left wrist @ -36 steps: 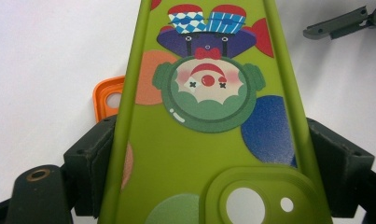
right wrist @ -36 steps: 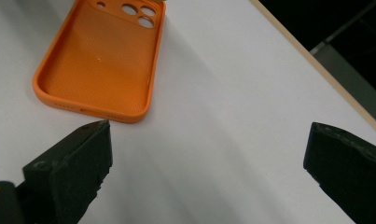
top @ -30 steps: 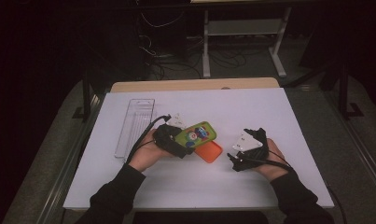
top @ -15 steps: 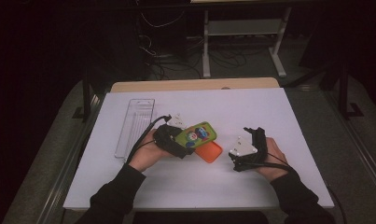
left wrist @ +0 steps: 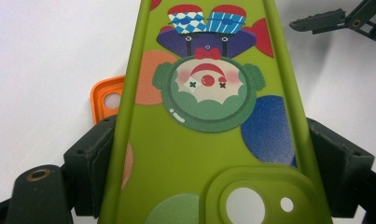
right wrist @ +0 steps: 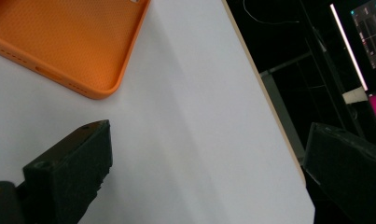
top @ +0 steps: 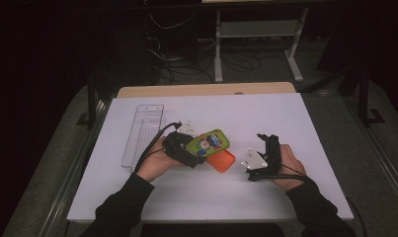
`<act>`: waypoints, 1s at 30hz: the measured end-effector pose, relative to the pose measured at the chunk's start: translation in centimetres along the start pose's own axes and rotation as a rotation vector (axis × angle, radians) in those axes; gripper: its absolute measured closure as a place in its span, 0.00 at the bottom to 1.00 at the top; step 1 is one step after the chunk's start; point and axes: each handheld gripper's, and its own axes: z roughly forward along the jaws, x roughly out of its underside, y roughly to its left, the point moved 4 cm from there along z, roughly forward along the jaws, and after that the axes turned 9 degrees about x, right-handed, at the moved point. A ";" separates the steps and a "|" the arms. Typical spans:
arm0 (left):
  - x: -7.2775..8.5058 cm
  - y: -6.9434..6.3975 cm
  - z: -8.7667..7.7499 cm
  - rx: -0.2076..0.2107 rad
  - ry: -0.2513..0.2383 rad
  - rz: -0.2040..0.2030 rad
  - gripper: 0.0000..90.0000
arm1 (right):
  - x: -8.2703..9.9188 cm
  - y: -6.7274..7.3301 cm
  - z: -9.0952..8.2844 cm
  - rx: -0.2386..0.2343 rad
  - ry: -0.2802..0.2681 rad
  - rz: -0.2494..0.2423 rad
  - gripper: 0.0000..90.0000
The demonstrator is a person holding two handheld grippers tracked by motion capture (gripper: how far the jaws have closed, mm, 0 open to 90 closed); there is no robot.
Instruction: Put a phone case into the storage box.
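Little has moved since the earlier frames: the right gripper (top: 263, 148) has been drawn slightly nearer the person, while the left gripper (top: 196, 148) and what it carries are found where they were. By the left gripper a green phone case (left wrist: 209, 116), printed with a clown face, is clamped by its long edges, the jaws drawn in tight against both sides. It is held just above an orange phone case (top: 222, 160), which lies open side up on the white tabletop (top: 305, 118) and is partly covered by the green one. The right gripper is held apart from both cases, with its jaws spread wide and nothing between them; the corner of the orange case is seen ahead of it in the right gripper view. A clear plastic tray (top: 143, 133) stands empty at the left.

The step in hand is judged to be the lifting away of the green case. Next, the orange case would probably have to be reached by the free gripper, its jaws being brought over one raised rim before closing, or the green case carried toward the tray
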 end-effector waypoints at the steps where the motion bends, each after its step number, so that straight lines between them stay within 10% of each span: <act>1: 0.0 0.0 0.0 0.001 0.002 0.002 0.17 | 0.0 0.0 0.0 0.006 -0.001 -0.012 0.00; 30: -0.1 0.0 -0.2 -0.003 0.001 0.000 0.17 | -0.8 0.1 -0.3 0.157 -0.057 -0.309 0.00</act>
